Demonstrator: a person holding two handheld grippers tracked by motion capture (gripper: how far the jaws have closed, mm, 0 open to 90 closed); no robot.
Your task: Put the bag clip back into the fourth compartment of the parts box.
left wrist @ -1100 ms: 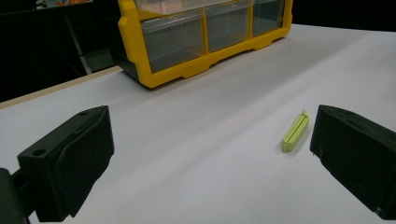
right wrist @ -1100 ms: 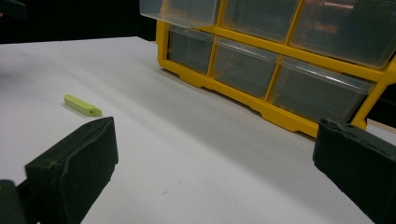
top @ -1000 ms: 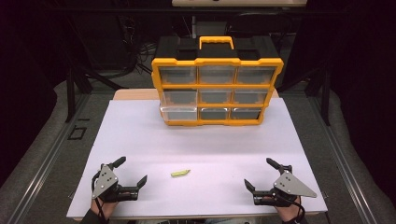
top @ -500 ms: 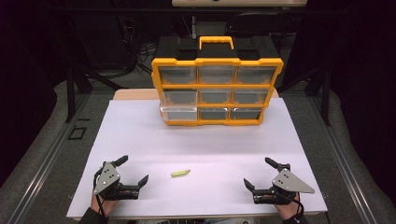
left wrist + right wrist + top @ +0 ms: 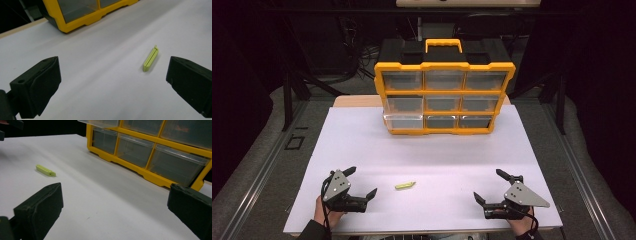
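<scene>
The yellow-green clip (image 5: 405, 185) lies flat on the white board (image 5: 427, 150) near its front edge, left of centre. Its long axis runs roughly along that edge, the right end tipped slightly toward the orange drawer organizer (image 5: 444, 90) at the back edge. The left gripper (image 5: 360, 186) rests just left of it, jaws spread, empty. The right gripper (image 5: 490, 186) sits near the front right corner, jaws likewise spread and empty.

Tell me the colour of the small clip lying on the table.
Pale yellow-green clip, clearest in the left gripper view.
</scene>
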